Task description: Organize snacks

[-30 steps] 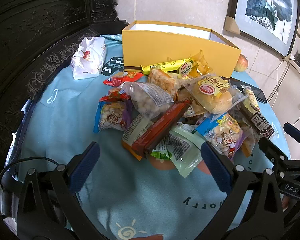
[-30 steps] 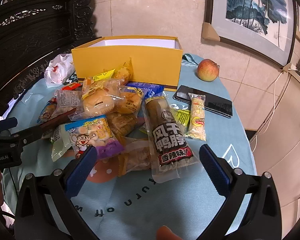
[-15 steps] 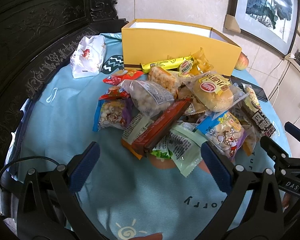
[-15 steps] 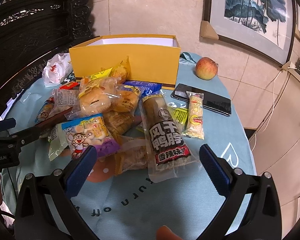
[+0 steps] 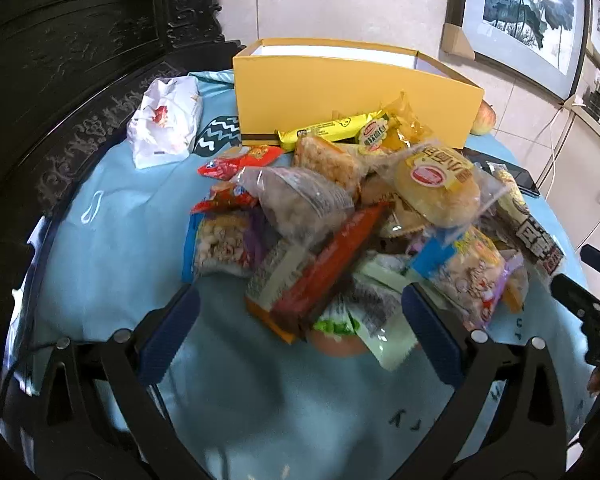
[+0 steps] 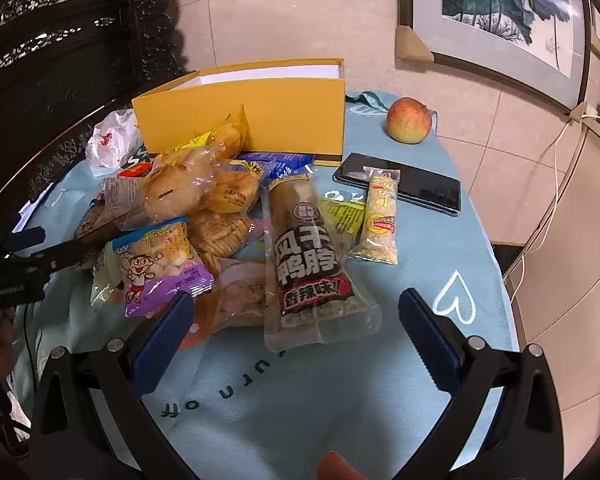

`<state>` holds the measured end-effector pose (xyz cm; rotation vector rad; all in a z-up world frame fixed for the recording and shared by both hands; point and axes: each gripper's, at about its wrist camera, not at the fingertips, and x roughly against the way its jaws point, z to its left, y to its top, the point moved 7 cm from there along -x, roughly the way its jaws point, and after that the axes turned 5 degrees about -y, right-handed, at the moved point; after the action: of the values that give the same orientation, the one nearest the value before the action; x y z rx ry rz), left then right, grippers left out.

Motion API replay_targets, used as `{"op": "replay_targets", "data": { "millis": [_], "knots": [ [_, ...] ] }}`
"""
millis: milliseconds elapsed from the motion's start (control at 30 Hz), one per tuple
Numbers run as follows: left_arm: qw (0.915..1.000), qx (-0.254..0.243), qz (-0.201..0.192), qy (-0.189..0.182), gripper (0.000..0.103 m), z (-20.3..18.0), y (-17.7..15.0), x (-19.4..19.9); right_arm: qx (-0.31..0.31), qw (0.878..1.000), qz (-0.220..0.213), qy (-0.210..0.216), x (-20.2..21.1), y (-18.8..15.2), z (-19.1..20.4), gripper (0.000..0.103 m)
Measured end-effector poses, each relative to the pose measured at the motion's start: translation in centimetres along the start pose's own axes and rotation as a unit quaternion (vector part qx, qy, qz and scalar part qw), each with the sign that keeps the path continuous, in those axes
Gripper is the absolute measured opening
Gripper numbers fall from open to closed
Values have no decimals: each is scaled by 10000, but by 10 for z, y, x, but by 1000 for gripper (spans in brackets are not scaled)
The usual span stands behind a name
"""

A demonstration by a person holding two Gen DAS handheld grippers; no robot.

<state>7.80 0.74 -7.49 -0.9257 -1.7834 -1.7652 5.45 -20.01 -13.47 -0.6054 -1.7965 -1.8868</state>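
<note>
Ahead of both pairs of wide-spread fingers lies the snack pile (image 5: pixel 340 232) (nothing gripped); reaching seems the step, next closing on one pack for the box (image 6: pixel 260 112)

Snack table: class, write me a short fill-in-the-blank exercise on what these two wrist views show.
1. The open box behind the snack pile is coloured ____.
2. The fruit right of the box is an ____.
3. The long rice bar packet lies partly on a black ____.
4. Both the left gripper and right gripper have their jaws ____.

Missing words: yellow; apple; phone; open
</note>
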Motion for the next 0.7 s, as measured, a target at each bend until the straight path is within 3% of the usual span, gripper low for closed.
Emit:
{"op": "replay_targets", "data": {
  "millis": [233, 267, 367, 467, 600, 700],
  "knots": [
    [9993, -321, 87, -142, 101, -4, 4, -16, -142, 9997, 106, 190, -8, -3, -9, 102],
    [9992, -373, 98, -141, 96, -6, 5, -18, -142, 9997, 89, 188, -8, -2, -11, 102],
    [9980, -445, 284, -343, 63, -13, 4, -27, -136, 9996, 58, 243, -10, -1, -11, 102],
    [9976, -440, 354, -401, 56, -17, 8, -34, -73, 9995, 15, 317, -10, -1, -8, 102],
    [9968, -479, 381, -523, 37, -21, 11, -46, -47, 9994, -37, 355, -9, 0, -8, 102],
    [9962, -453, 421, -607, 32, -24, 13, -47, -87, 9996, -23, 273, -10, 0, -12, 102]
  ]
}}
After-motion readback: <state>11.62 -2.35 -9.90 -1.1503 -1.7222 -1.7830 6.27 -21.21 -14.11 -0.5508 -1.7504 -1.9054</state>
